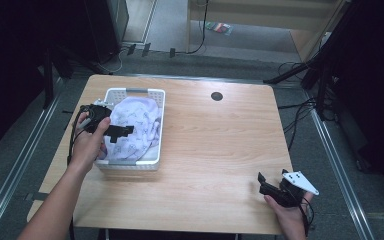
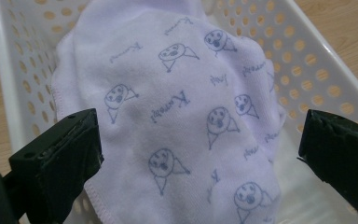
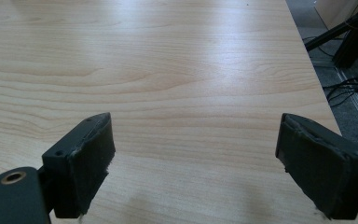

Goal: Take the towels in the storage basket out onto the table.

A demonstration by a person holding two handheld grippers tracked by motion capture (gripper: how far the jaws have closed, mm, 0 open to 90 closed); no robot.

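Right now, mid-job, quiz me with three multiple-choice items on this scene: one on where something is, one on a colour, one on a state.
1. Where does the cloth lie?
A. On the bare table
B. In the basket
C. On the floor

2. What colour is the basket?
A. White
B. Red
C. Black

3. How do the jaws of the right gripper stand?
A. Shut on the cloth
B. Shut on nothing
C. Open over bare wood

Answers:
1. B: the high view and the left gripper view show the cloth inside the holed walls of the basket.
2. A: its rim and walls are white in both those views.
3. C: the right gripper view shows both jaws far apart, with the table between them.
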